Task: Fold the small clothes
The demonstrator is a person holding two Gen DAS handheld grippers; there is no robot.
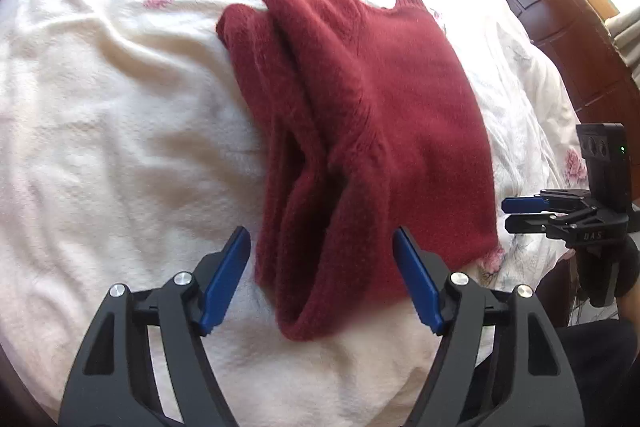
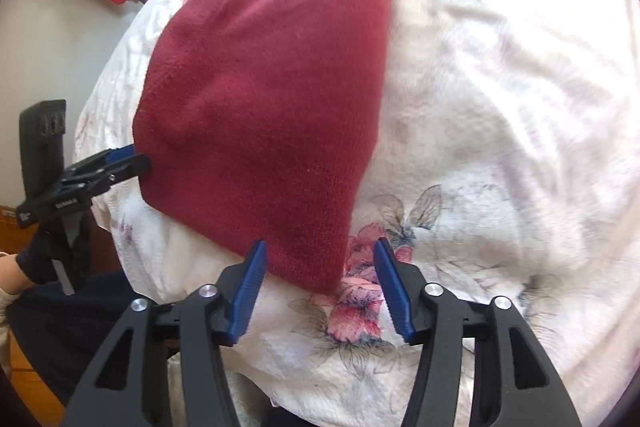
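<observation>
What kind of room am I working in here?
Most likely a bedroom. The red sweater lies on a soft floral bedspread over a bed, a dark wooden headboard stands behind it, and bright light comes in beyond that.

The red sweater (image 1: 360, 115) is fuzzy matt knit; the blanket (image 1: 120, 147) beneath is soft fleece; the headboard (image 1: 560, 39), upper right, is glossy dark wood.

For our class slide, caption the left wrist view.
Open left gripper poised over folded dark red knitted sweater on cream floral bedspread.
</observation>
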